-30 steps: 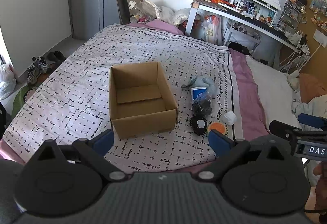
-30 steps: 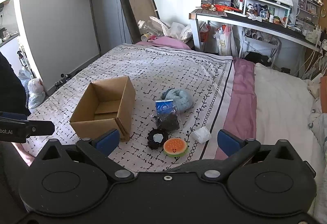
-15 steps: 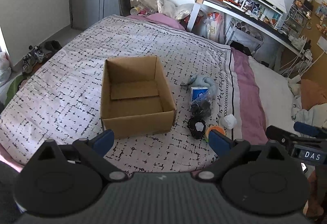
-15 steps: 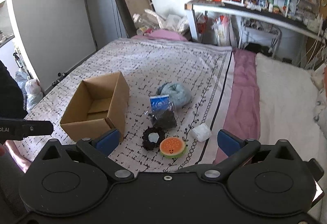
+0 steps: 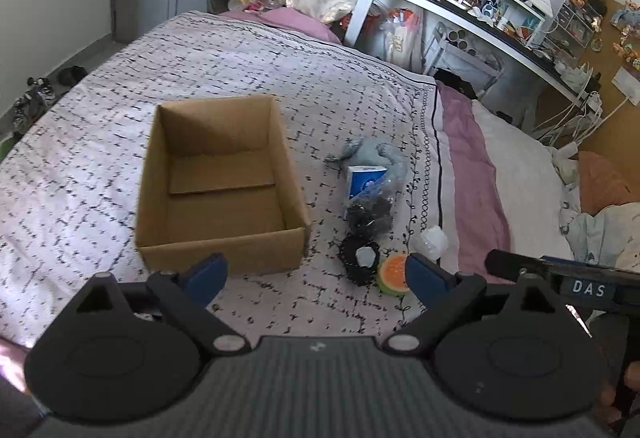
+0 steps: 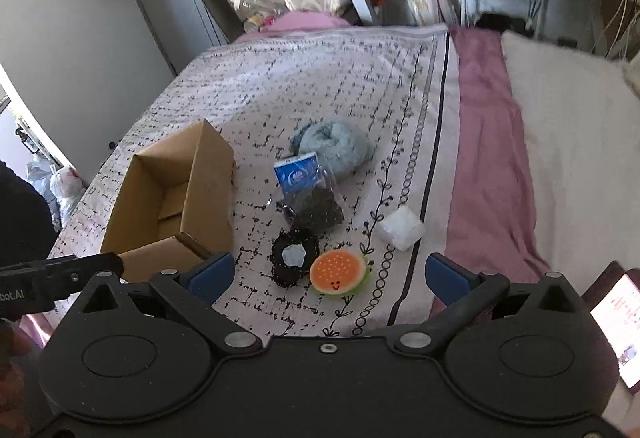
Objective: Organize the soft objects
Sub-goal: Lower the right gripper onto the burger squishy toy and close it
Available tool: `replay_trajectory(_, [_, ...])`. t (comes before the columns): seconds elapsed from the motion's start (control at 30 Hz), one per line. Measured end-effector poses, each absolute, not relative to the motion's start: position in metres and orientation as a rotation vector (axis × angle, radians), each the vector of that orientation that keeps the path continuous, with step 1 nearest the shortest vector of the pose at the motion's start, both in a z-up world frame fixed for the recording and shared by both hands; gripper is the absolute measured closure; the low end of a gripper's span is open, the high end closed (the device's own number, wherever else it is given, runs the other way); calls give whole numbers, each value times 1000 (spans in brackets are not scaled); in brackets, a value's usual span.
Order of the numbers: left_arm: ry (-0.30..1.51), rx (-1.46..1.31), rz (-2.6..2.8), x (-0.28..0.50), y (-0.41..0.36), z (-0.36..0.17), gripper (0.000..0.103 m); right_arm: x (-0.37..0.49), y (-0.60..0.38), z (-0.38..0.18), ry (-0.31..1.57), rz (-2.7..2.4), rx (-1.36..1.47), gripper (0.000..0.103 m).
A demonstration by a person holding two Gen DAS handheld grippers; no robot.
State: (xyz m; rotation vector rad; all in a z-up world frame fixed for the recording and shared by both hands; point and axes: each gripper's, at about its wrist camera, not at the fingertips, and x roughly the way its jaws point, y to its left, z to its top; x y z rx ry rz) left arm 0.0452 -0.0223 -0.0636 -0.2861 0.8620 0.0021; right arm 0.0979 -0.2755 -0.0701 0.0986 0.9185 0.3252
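1. Left gripper [image 5: 316, 274]: jaws spread wide, holding nothing, poised over the near edge of the bed [image 5: 100, 166].
2. Right gripper [image 6: 330, 278]: jaws likewise wide and unloaded, above the soft items.
3. Cardboard box [image 5: 220, 182]: open-topped, upright on the patterned bedspread, just ahead of the left gripper; nothing inside but a loose flap.
4. Burger-shaped plush [image 6: 339, 274]: nearest the right gripper, touching a black scrunchie [image 6: 295, 256].
5. Clear bag of dark items with blue label [image 6: 310, 194]: just beyond the scrunchie.
6. Blue fuzzy bundle [image 6: 336, 150]: farthest back, behind the bag.
7. White squishy cube [image 6: 401, 228]: right of the group, apart.
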Motion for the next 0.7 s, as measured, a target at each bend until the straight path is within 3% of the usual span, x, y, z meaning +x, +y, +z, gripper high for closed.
replay_trajectory(0.17, [879,-293,-34,63,-31,-74,9,117,-274,-82,990,338,126,7])
replay_trajectory(0.33, [914,-295,-77,82,-42,-89,14,138,-276,-99,1082,333,163,28])
replay_trajectory(0.53, [972,-305,-111,106,-56,-111,26,167,-284,-126,1202,302,231,46])
replay_trajectory(0.7, [1016,-309,-119,121,-63,-131,35,186,-290,-144,1277,296,282,54])
